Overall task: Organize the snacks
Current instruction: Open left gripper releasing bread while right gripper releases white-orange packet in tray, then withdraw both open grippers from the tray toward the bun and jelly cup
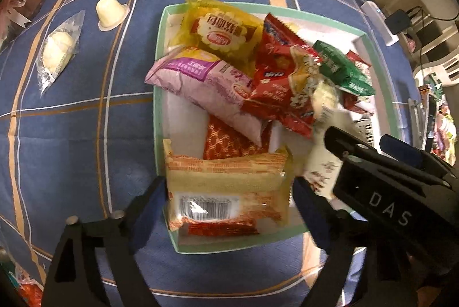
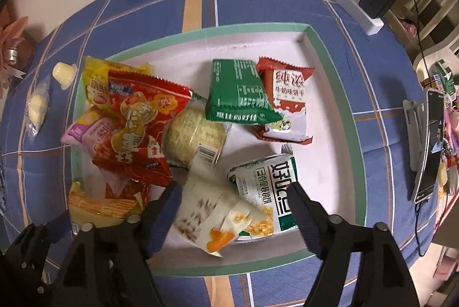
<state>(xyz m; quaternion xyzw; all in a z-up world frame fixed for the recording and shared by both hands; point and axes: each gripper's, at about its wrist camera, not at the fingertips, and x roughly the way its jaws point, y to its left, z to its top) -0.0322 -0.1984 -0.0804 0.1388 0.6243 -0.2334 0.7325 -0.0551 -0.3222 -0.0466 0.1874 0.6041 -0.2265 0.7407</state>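
Both your grippers hang spread over the green-rimmed tray [image 2: 330,69] mid-table: left gripper [image 1: 229,192] straddles the orange wafer pack [image 1: 226,186] at its near edge, right gripper [image 2: 233,199] straddles the cream snack bag [image 2: 212,209], pads clear.

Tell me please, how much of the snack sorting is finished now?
Mostly done: many packets lie in the green-rimmed tray. Both grippers, left and right, stand open over packets inside it, gripping nothing. Left outside: the jelly cup and the clear-wrapped snack on the cloth.
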